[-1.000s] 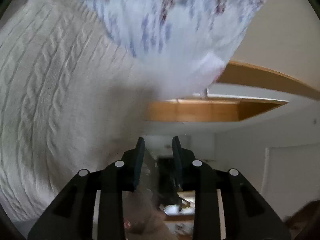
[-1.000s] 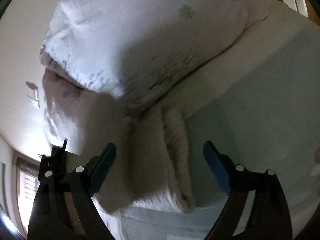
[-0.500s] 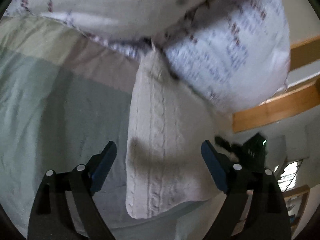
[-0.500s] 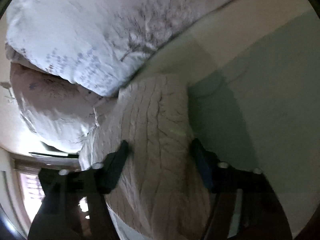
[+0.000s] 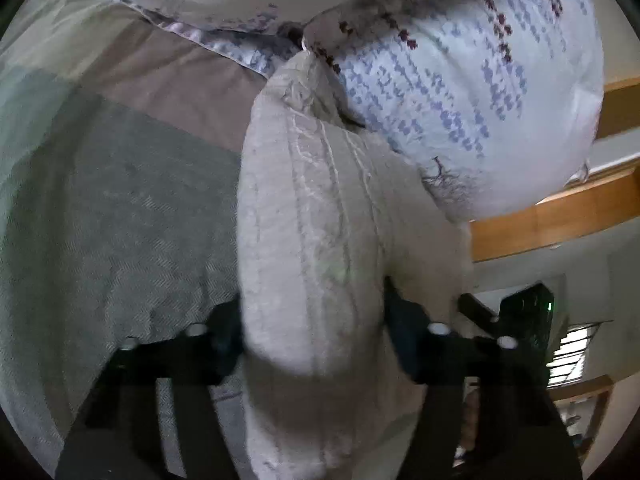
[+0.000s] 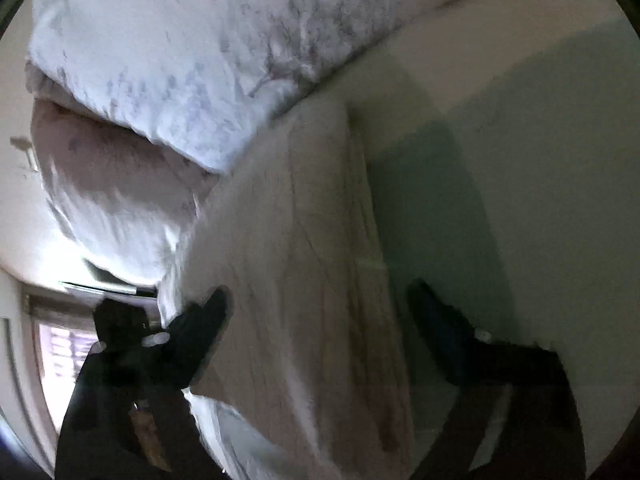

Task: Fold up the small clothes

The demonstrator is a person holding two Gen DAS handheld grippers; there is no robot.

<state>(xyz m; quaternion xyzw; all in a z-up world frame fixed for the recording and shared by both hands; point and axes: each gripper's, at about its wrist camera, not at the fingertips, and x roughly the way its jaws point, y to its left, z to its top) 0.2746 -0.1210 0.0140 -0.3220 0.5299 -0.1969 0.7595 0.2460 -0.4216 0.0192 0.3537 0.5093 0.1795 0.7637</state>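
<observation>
A folded cream cable-knit sweater (image 5: 316,240) lies on the bed, its far end against the pillows. In the left wrist view my left gripper (image 5: 314,320) is open, its two fingers straddling the near end of the sweater bundle. In the right wrist view the same sweater (image 6: 304,280) runs between the fingers of my right gripper (image 6: 320,312), which is open wide around it. The other gripper shows as a dark shape in each view, at the far side of the bundle.
Two white pillows with a purple print (image 5: 460,80) (image 6: 200,52) lie at the head of the bed. The grey-green bedspread (image 5: 100,220) (image 6: 520,160) spreads beside the sweater. A wooden frame (image 5: 560,216) and a bright window (image 6: 60,344) sit beyond the bed edge.
Both grippers have moved in over the folded sweater, so it now fills the gap between each pair of fingers. The left gripper opened about a second ago.
</observation>
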